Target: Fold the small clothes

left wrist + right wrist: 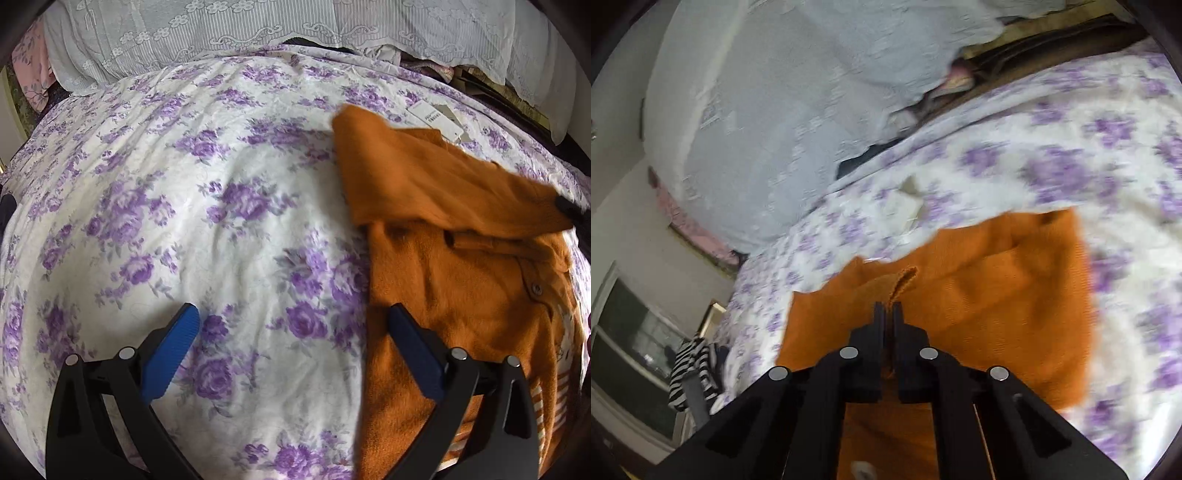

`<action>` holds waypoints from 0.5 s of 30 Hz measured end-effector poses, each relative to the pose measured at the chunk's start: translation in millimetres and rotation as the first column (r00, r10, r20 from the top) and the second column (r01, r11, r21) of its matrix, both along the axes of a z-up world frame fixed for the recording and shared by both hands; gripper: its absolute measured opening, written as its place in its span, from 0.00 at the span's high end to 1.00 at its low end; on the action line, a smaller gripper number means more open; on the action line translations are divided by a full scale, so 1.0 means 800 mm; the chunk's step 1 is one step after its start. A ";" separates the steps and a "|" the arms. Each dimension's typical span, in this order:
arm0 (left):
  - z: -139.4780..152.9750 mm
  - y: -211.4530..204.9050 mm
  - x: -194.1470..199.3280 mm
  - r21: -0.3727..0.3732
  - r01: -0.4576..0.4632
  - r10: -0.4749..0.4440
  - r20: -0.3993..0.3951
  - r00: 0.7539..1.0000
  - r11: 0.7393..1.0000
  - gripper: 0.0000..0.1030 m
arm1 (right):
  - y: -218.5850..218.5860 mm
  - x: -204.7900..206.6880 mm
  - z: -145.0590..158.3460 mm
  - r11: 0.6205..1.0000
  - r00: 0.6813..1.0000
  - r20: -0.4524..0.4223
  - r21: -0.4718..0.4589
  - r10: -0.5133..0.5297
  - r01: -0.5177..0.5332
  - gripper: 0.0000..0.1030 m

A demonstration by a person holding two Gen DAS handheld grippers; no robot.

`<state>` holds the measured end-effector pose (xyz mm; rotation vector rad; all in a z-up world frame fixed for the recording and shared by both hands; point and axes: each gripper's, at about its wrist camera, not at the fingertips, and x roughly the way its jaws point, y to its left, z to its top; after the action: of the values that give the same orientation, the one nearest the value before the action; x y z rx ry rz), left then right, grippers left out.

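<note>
Right gripper (889, 308) clamped on the sweater (454, 295) sleeve, left gripper (291, 325) wide apart; best lay it flat across the chest.

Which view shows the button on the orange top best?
The left wrist view: the button sits sharp on the placket of the orange top, beside the open left gripper. The right wrist view is blurred; it shows the top's fabric pinched in the right gripper, no button.

A bed w/ a white and purple flower cover (229, 206) is seen, and an orange top (454, 280) and paper tags (439, 120) are laid on it.
</note>
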<state>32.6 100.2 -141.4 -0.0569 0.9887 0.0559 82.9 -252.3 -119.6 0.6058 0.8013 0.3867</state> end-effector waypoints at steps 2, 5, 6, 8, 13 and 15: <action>0.006 0.003 0.005 0.014 -0.007 0.007 0.011 1.000 1.000 0.04 | -0.022 0.001 -0.022 0.999 0.998 -0.055 0.038 -0.028 0.030 0.95; 0.013 0.005 0.015 0.034 -0.023 0.022 0.021 1.000 0.999 0.04 | -0.037 0.003 -0.034 0.996 0.995 -0.085 0.070 -0.045 0.051 0.95; 0.017 0.005 0.021 0.038 -0.026 0.025 0.021 0.999 0.999 0.04 | -0.038 0.005 -0.033 0.997 0.996 -0.083 0.067 -0.041 0.046 0.95; 0.027 0.002 0.037 0.061 -0.026 0.024 0.033 0.999 0.998 0.04 | -0.036 0.004 -0.035 0.998 0.995 -0.088 0.040 -0.043 0.047 0.95; 0.049 -0.013 0.085 0.108 -0.035 0.028 0.065 0.997 0.994 0.04 | -0.034 -0.010 -0.012 0.995 0.995 -0.022 0.000 -0.097 0.098 0.90; 0.047 -0.027 0.107 0.142 -0.034 0.024 0.068 0.997 0.989 0.04 | -0.029 -0.016 0.006 0.995 0.994 0.045 -0.011 -0.097 0.097 0.73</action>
<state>118.2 78.9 -103.6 0.0583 0.9151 0.1508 70.4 -275.3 -115.1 0.6197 0.7287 0.3046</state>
